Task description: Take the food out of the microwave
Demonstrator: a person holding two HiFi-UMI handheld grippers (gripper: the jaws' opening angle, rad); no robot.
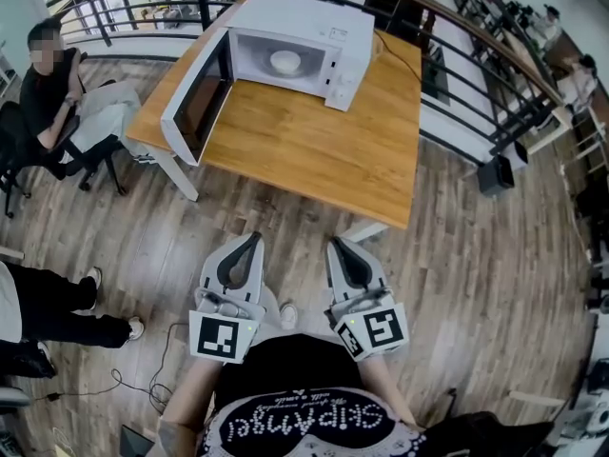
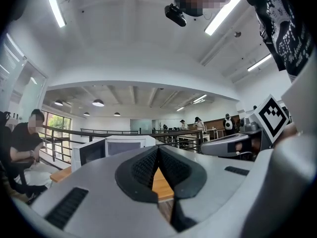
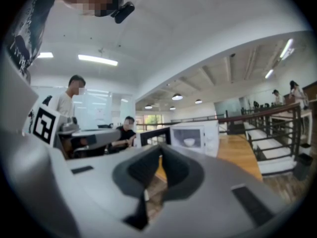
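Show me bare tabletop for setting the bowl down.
The table is bare across its near half, in front of the microwave, and along its right edge. Only the far left is crowded, by the microwave and its open door.

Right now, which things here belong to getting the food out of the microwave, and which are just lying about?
Part of the job:
- microwave, its open door
- white bowl inside it
- wooden table under it
- left tongs and right tongs, both shut and empty

Just around:
- seated person
- railing
- dark box on the floor
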